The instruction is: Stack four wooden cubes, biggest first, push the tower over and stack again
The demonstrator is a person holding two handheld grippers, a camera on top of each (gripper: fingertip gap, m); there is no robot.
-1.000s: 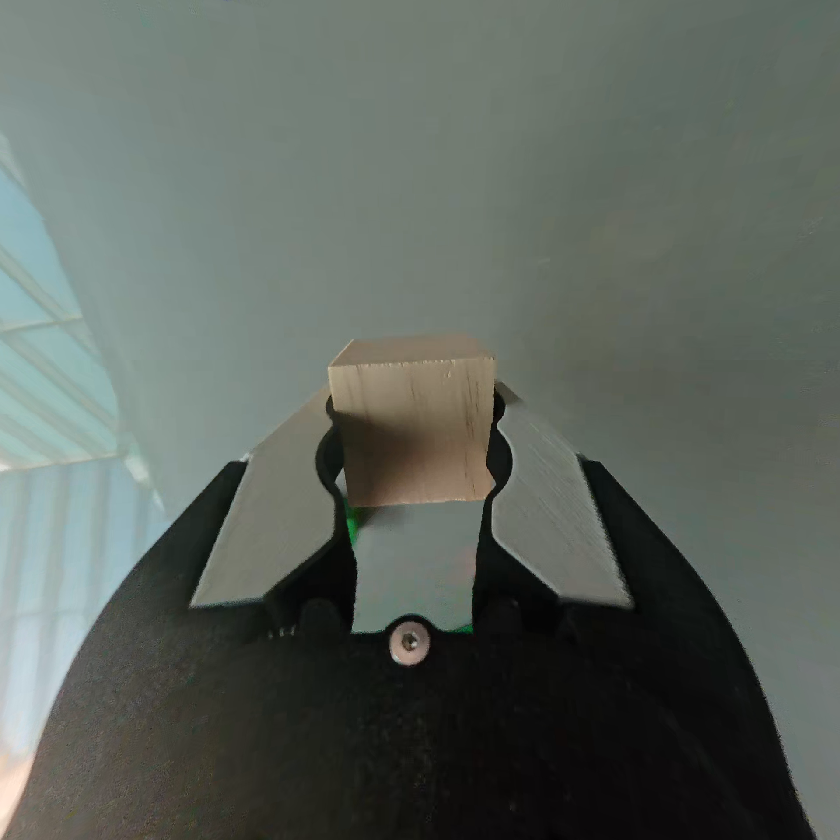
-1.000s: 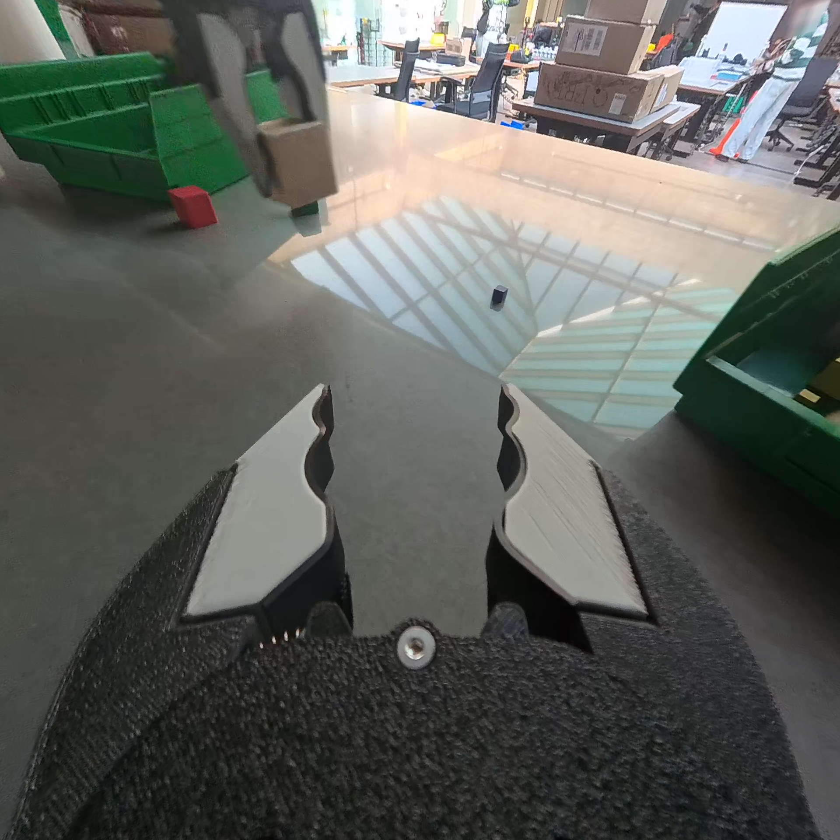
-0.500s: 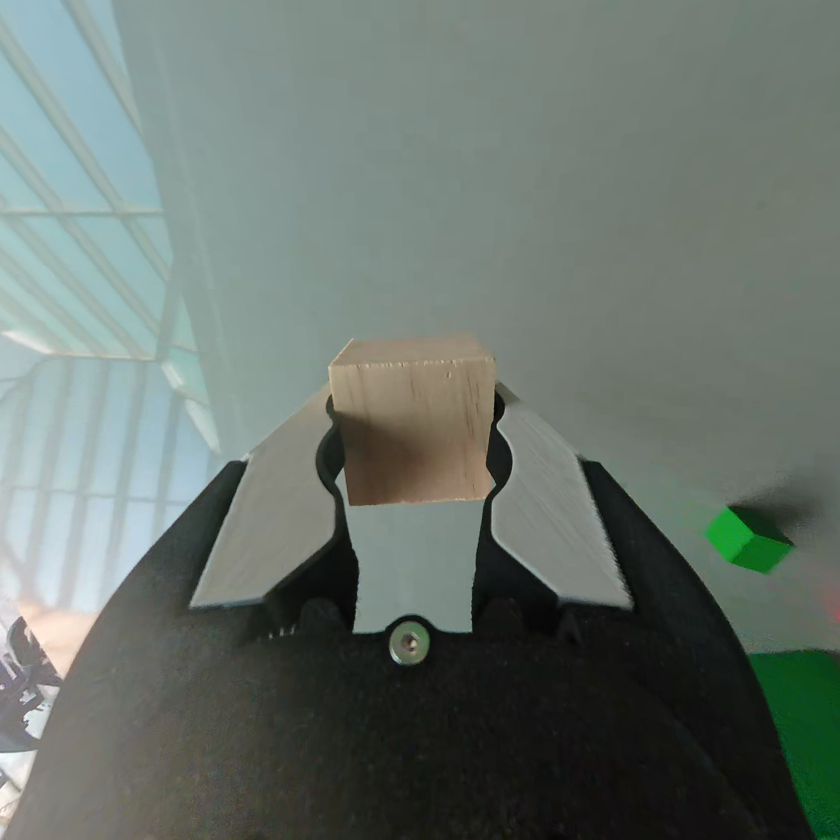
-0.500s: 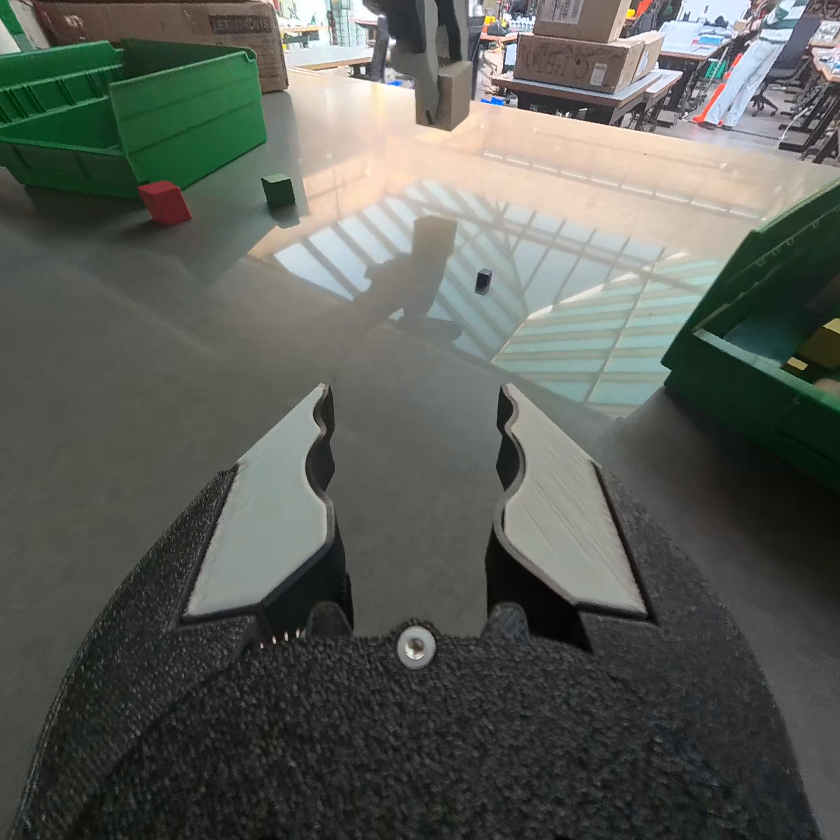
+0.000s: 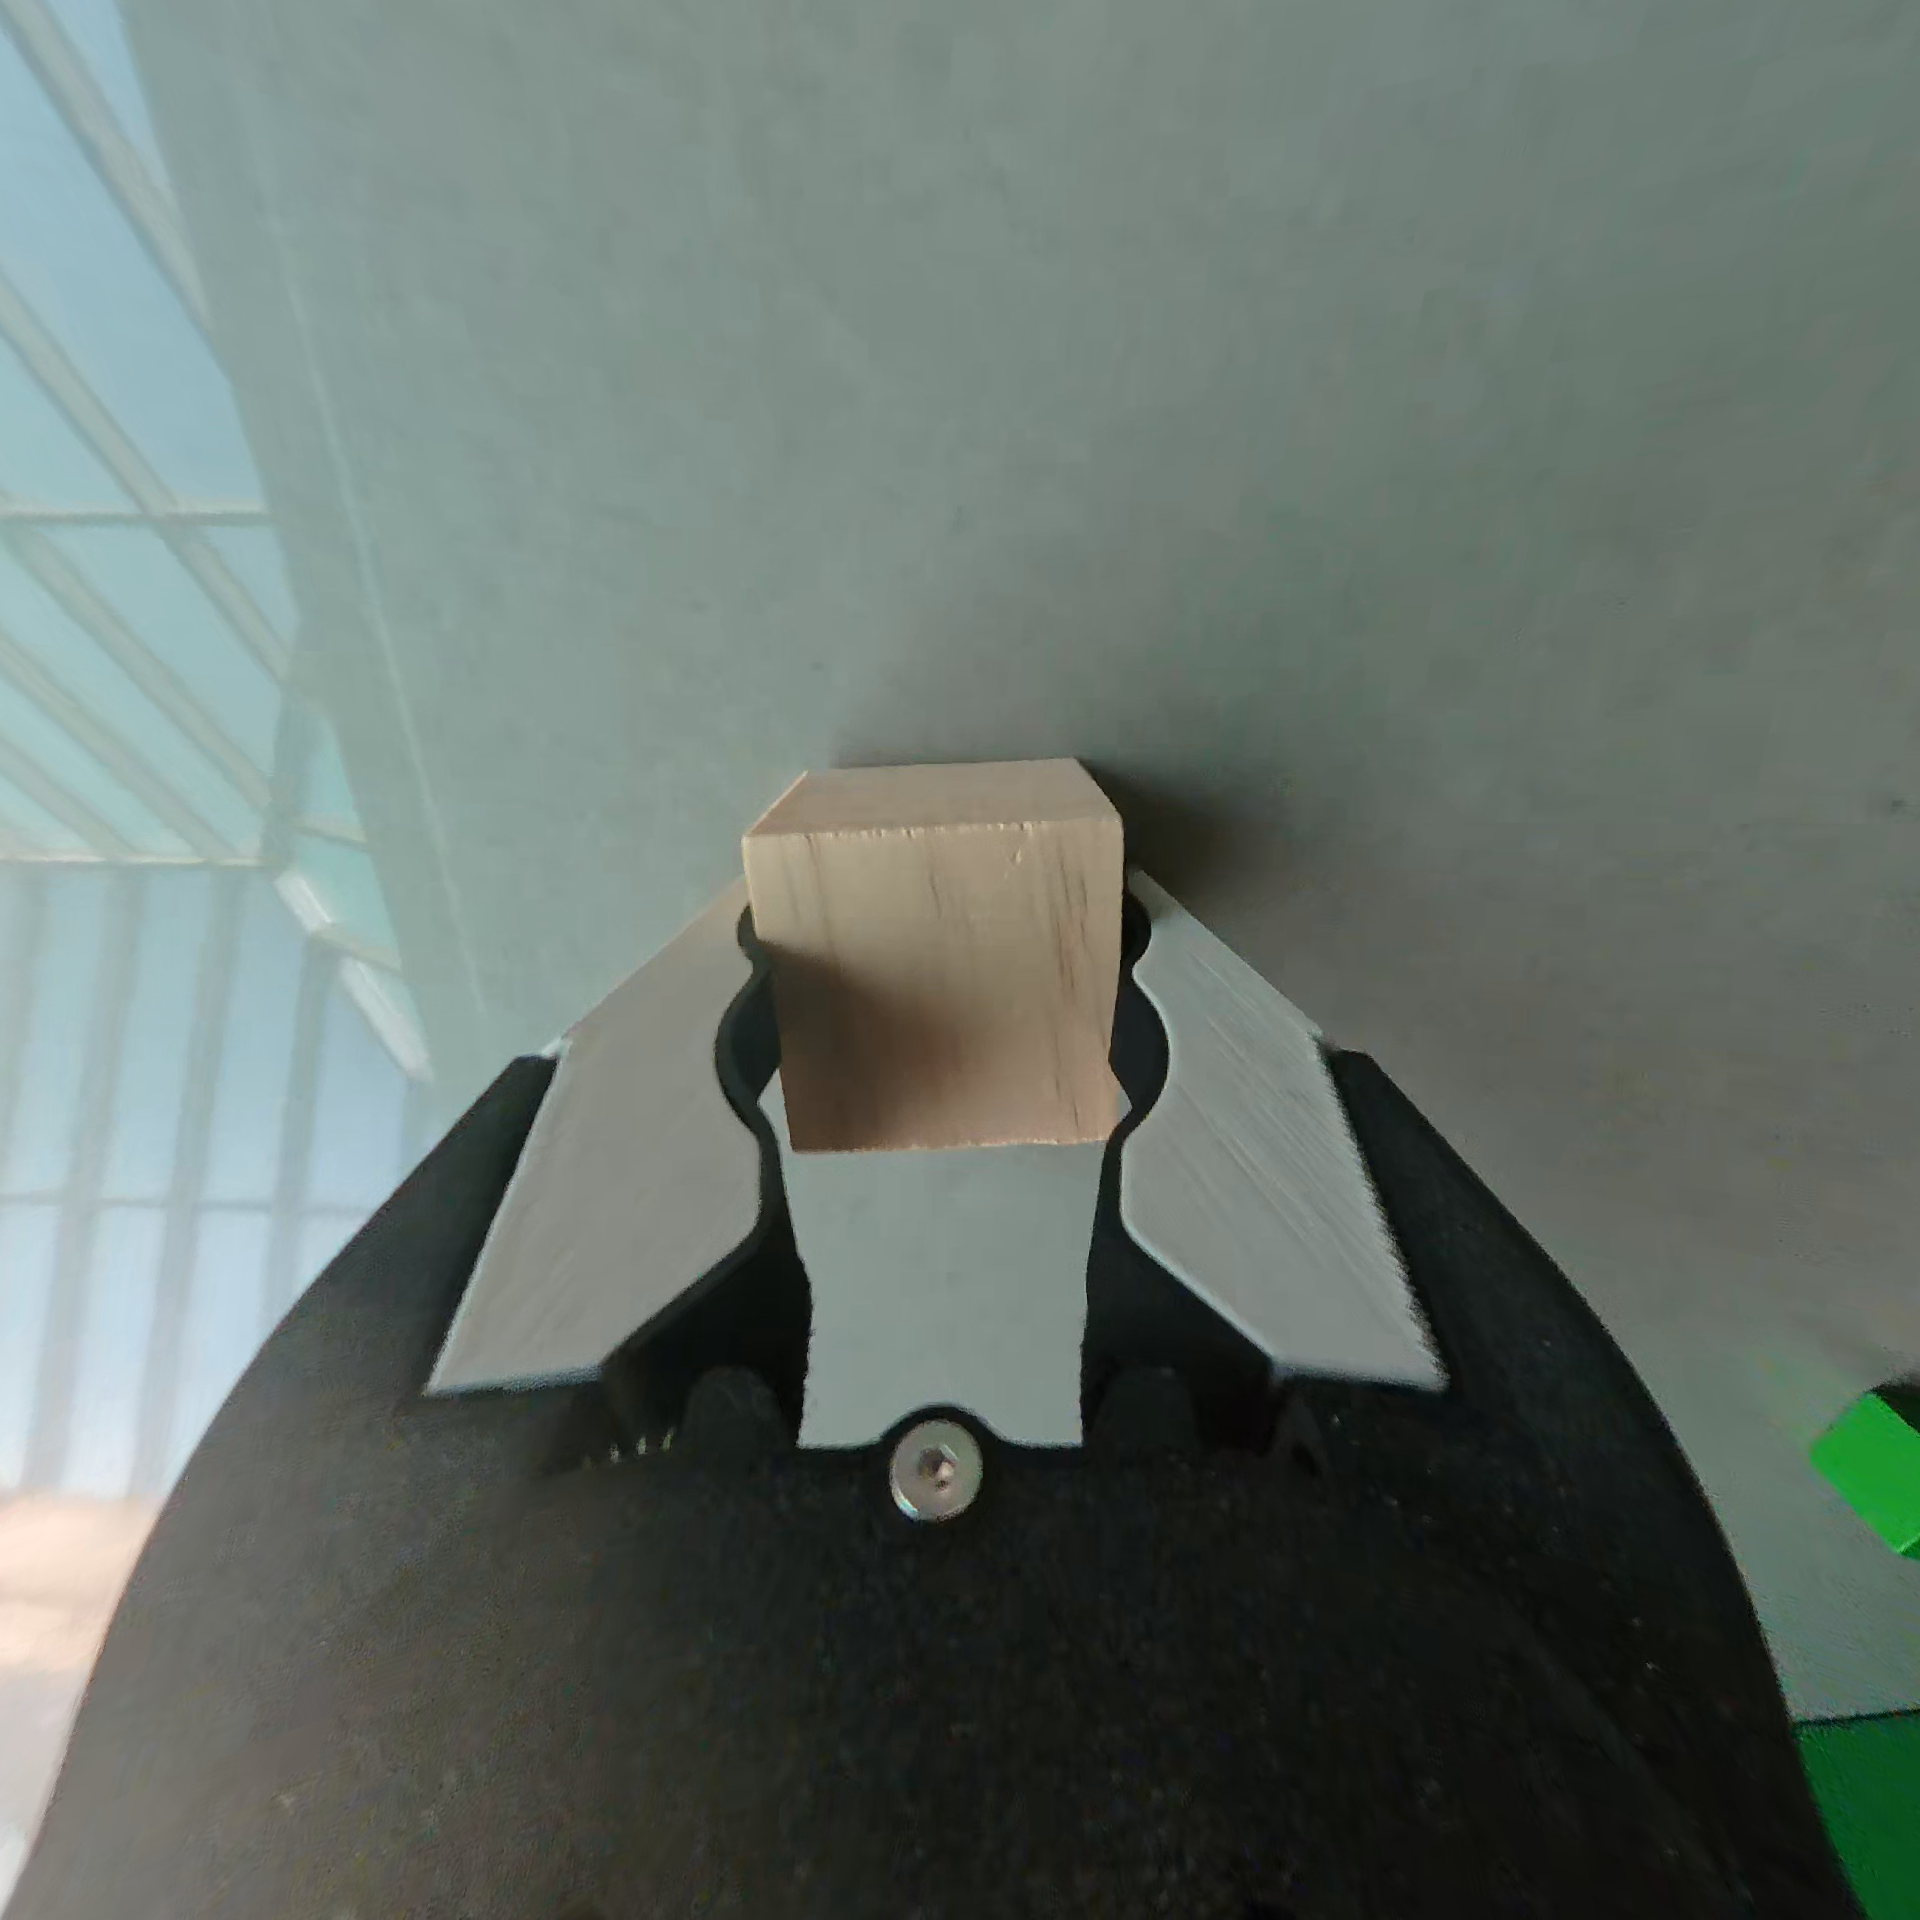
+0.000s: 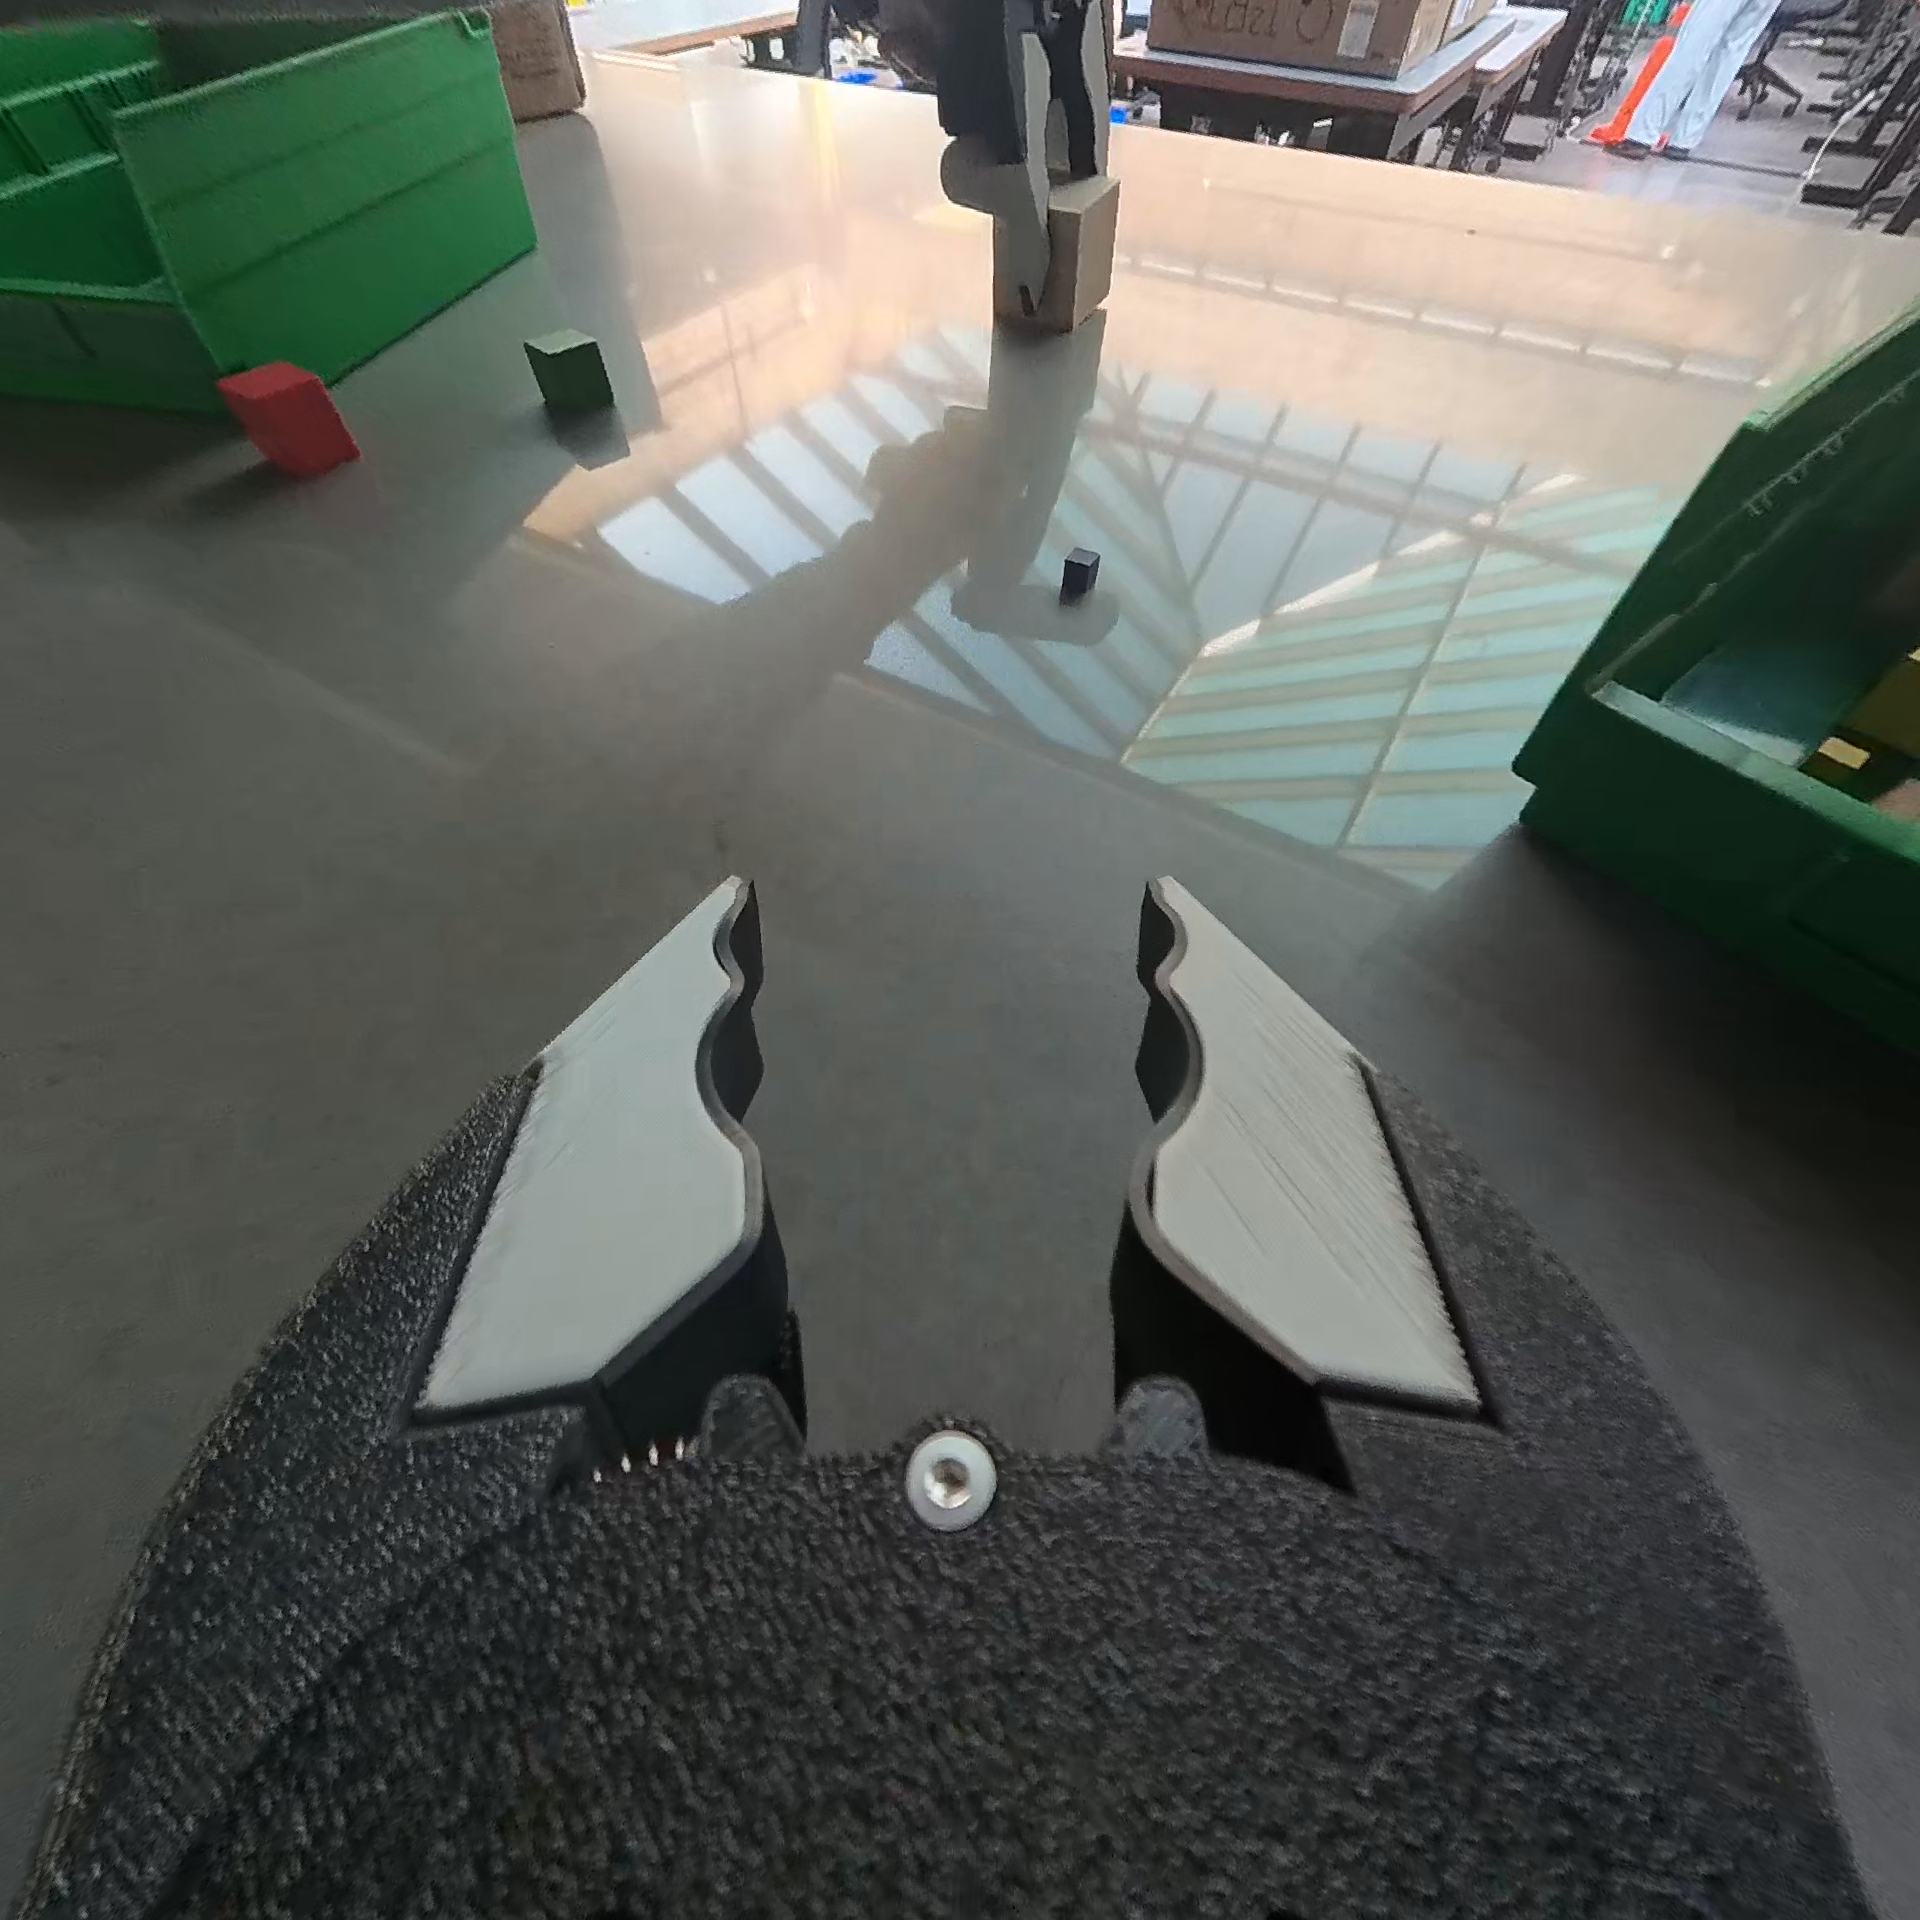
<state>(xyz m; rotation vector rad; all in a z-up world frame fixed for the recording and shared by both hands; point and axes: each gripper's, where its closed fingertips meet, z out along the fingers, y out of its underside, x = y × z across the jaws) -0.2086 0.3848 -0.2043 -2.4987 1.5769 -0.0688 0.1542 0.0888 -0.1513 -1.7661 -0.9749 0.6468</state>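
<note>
My left gripper (image 5: 935, 914) is shut on a plain wooden cube (image 5: 935, 966) and points down at the grey table (image 5: 1143, 416), with the cube at or just above the surface. In the right wrist view the same left gripper (image 6: 1039, 281) holds the wooden cube (image 6: 1081, 249) low over the far middle of the table. My right gripper (image 6: 945, 914) is open and empty, hovering over the near part of the table (image 6: 312, 831).
A green cube (image 6: 568, 366) and a red cube (image 6: 289, 416) lie at the left near a green bin (image 6: 260, 208). A small black cube (image 6: 1078, 575) sits mid-table. Another green bin (image 6: 1714, 748) stands at the right. The green cube also shows in the left wrist view (image 5: 1870, 1486). A person stands far back. Spacing between my two grippers at the tips: around 50 cm.
My left gripper has carried the wooden cube from the left toward the table's far middle and lowered it close to the surface. My right gripper stays open and has shifted slightly.
</note>
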